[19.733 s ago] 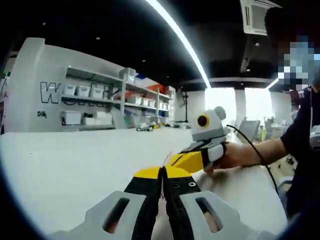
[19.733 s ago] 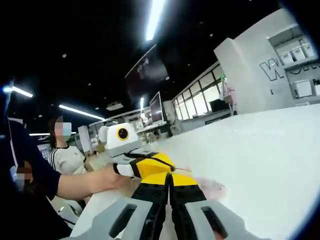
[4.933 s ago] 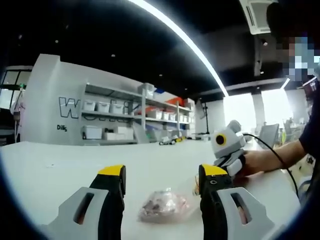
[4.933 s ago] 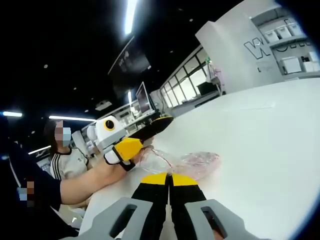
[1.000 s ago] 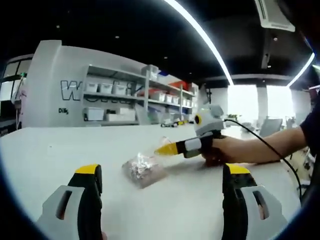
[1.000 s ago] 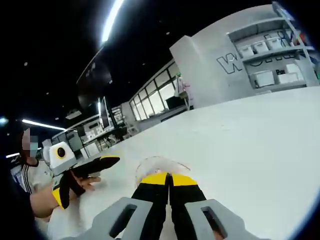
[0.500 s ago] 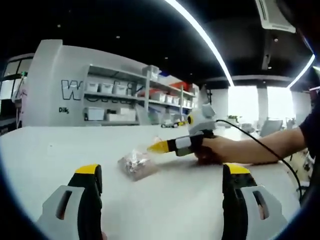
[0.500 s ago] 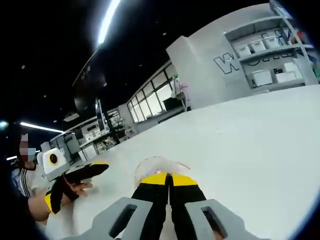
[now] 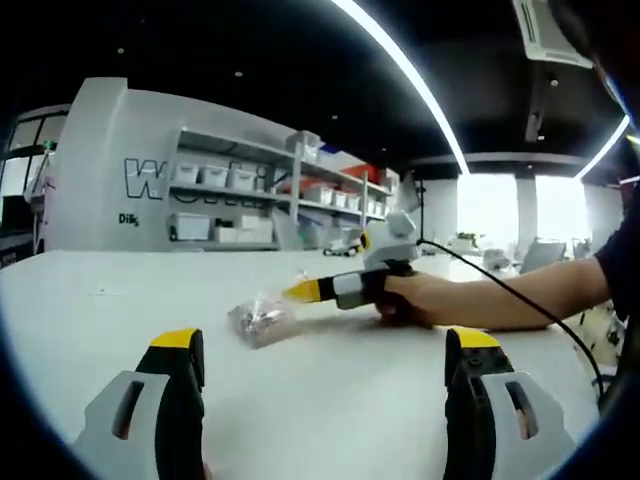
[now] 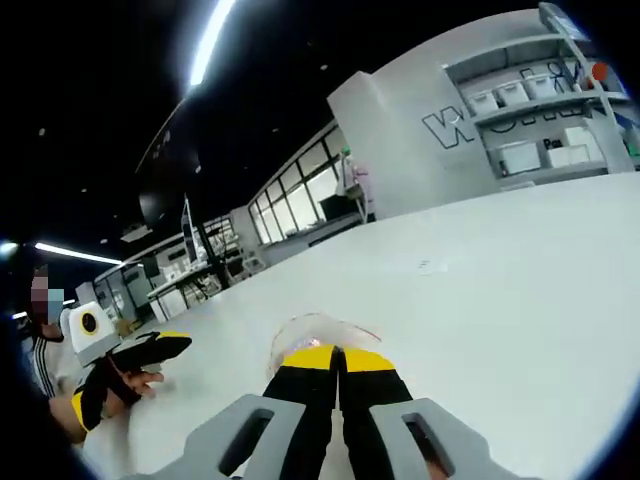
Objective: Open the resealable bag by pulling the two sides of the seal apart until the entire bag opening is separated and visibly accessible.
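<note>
In the left gripper view the left claw (image 9: 320, 375) gapes wide over the white bench (image 9: 330, 390) while the soft, crinkly, light-looking bag (image 9: 258, 320) lies ahead, pinched by the right claw (image 9: 297, 292); in the right gripper view, the right claw (image 10: 338, 357) grips its thin clear lip.
</note>
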